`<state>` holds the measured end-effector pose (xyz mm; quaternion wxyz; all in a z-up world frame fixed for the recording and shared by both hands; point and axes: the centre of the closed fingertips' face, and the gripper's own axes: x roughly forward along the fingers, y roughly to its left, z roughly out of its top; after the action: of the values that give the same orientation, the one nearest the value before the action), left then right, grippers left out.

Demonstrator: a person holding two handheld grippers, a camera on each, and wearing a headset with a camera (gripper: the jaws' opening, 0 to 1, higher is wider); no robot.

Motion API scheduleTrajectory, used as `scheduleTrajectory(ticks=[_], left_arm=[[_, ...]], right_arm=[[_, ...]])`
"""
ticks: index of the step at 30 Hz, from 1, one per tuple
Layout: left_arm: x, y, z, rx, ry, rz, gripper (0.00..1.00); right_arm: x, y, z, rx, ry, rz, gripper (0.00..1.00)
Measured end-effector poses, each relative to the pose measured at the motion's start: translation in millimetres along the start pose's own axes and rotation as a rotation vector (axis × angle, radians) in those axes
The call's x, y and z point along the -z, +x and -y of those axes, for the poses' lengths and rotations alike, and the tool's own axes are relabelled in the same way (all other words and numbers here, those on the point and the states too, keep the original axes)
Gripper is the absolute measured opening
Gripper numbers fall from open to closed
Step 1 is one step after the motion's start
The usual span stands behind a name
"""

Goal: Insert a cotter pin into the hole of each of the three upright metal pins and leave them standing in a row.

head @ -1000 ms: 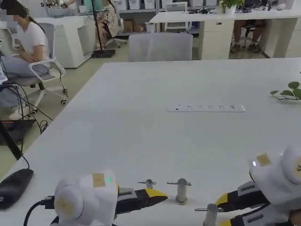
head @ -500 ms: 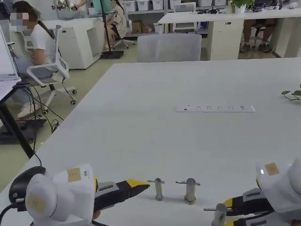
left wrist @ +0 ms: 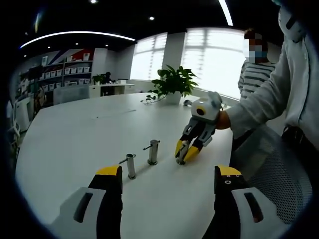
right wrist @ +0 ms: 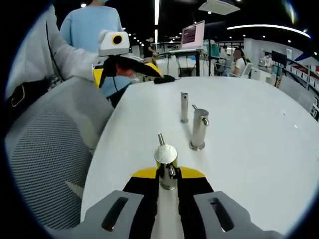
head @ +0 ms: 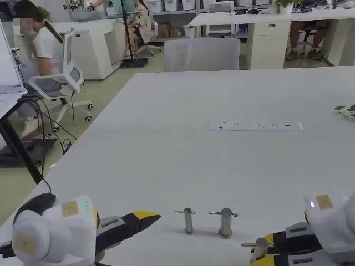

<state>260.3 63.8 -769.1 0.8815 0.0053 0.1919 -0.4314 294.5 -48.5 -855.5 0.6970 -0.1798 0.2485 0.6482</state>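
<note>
Right gripper point(right wrist: 167, 175) clamped on nearest metal pin point(right wrist: 166, 155): axis vertical, cotter pin point(head: 249, 244) crosswise. Middle pin point(head: 225, 221) and end pin point(head: 188, 220) upright alongside on table point(head: 166, 155). Left gripper point(left wrist: 168, 172) jaws apart, empty.

We look across a white worktop point(head: 166, 144) with a white power strip point(head: 256, 126) lying flat towards its far side. A black mouse point(head: 34, 203) sits at its near left edge, and green leaves point(head: 346, 109) reach in at the right edge. A grey office chair point(head: 201, 54) stands behind the far edge. To the left a person point(head: 41, 47) sits on a white swivel chair point(head: 66, 83). In the left gripper view we see a potted plant point(left wrist: 172, 83) on the worktop, and in the right gripper view a lit monitor point(right wrist: 193, 35) and a grey mesh chair point(right wrist: 47, 149).
</note>
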Motion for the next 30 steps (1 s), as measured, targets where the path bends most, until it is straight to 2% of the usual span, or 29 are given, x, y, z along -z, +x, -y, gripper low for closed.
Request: scheduleTrajectory(ticks=[12, 30], left_arm=[[-0.7, 0.5, -1.3, -0.003, -0.001, 0.006, 0.75], [0.9, 0.5, -2.8, -0.004, -0.006, 0.002, 0.75]], right_arm=[[-0.4, -3.2, 10.3, 0.018, -0.003, -0.019, 0.14], [-2.0, -17.6, 46.5, 0.096, -0.012, -0.019, 0.14]])
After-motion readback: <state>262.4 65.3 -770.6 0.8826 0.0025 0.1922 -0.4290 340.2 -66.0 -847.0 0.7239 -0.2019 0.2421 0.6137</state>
